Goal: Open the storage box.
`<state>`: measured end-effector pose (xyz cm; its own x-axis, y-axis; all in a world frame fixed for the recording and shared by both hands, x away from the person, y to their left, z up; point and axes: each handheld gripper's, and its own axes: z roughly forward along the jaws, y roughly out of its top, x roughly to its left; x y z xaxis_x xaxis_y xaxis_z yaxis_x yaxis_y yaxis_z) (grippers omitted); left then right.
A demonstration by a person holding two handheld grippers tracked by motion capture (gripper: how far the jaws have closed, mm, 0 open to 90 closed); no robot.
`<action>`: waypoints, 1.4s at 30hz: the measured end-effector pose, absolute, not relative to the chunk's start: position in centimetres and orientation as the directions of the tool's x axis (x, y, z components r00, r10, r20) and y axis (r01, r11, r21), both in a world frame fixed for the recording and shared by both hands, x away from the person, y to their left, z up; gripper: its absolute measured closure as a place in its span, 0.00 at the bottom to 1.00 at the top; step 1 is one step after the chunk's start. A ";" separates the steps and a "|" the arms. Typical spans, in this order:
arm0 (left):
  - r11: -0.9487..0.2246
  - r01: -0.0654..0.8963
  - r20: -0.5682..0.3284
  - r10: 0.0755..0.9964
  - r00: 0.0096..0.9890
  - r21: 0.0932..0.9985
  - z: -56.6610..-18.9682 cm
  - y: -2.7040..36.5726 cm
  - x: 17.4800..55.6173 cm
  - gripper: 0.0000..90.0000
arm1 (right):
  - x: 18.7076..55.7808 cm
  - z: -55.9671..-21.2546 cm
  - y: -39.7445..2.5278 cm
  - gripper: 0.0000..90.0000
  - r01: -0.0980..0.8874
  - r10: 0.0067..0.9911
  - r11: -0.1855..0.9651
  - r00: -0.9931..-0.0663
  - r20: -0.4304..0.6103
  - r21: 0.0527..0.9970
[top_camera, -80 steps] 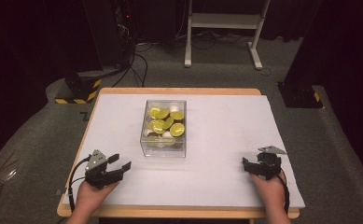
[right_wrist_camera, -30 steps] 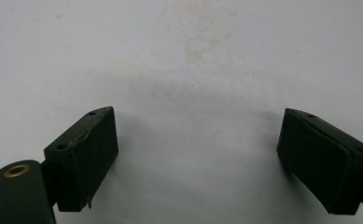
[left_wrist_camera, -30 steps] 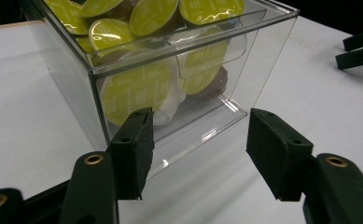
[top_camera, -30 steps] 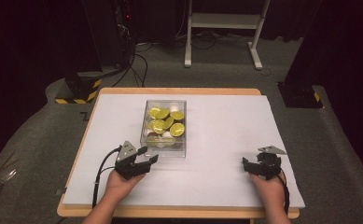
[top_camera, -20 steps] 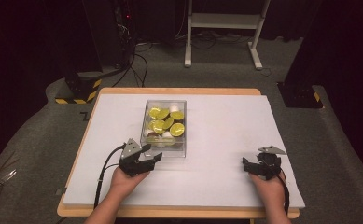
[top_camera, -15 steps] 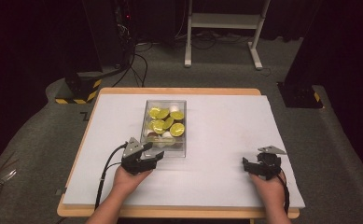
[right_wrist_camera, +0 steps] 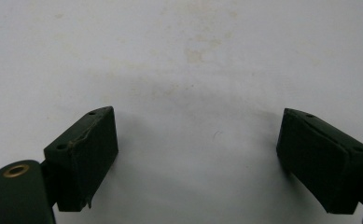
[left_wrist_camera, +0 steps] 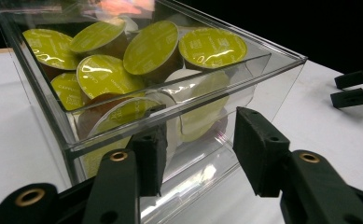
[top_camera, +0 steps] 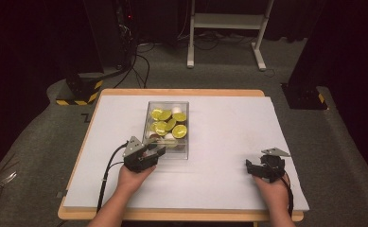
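A clear plastic box (top_camera: 188, 128) stands at the table's middle, holding several yellow-green lidded capsules (top_camera: 179, 131) and a few white ones. My left gripper (top_camera: 156, 152) is at the box's near left end, open, with nothing between its jaws. In the left gripper view the gripper (left_wrist_camera: 200, 140) faces the box's near wall (left_wrist_camera: 282, 79) at close range, with the capsules (left_wrist_camera: 151, 46) seen over the rim. Resting on the table at the near right, my right gripper (top_camera: 251, 168) is open. In the right gripper view the gripper (right_wrist_camera: 195, 140) is spread wide over bare white surface.
A white sheet (top_camera: 229, 118) covers the wooden table. The left gripper's cable (top_camera: 107, 175) trails back to the near edge. Beyond the table on the floor are a yellow-black striped base (top_camera: 80, 90), cables and a white stand (top_camera: 224, 28).
My left gripper has travelled from the table's near left up and rightward to the box's near end. The right gripper has stayed where it was.
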<state>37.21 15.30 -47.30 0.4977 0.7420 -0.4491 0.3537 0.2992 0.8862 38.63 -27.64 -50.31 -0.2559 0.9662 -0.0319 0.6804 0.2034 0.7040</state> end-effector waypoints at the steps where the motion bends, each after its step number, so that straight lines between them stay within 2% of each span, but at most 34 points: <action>1: 0.307 0.355 -0.457 0.737 0.498 0.883 -47.3 15.3 37.3 0.63 | 38.6 -50.3 -27.6 0.14 0.681 0.966 0.203 -0.256 -0.032 0.704; 6: 0.305 0.357 -0.458 0.726 0.513 0.883 -47.5 15.4 37.4 0.68 | 38.6 -50.3 -27.6 0.14 0.680 0.966 0.204 -0.256 -0.033 0.705; 16: 0.308 0.342 -0.455 0.702 0.549 0.888 -47.8 15.7 37.6 0.72 | 38.6 -50.3 -27.6 0.14 0.679 0.966 0.204 -0.256 -0.034 0.705; 19: 0.316 0.336 -0.457 0.701 0.548 0.887 -47.8 15.7 37.6 0.78 | 38.6 -50.3 -27.6 0.14 0.679 0.966 0.205 -0.256 -0.034 0.706; 28: 0.338 0.338 -0.476 0.679 0.559 0.878 -48.0 16.2 37.5 0.84 | 38.6 -50.3 -27.6 0.14 0.679 0.966 0.204 -0.256 -0.033 0.705; 42: 0.335 0.343 -0.479 0.658 0.581 0.877 -48.1 16.8 37.4 0.89 | 38.6 -50.3 -27.6 0.14 0.679 0.966 0.204 -0.256 -0.033 0.705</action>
<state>37.39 16.83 -48.08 0.5807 0.6584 -0.4788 0.3433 0.3352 0.8774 38.60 -27.63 -50.31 -0.2563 0.9660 -0.0329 0.6789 0.2041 0.7053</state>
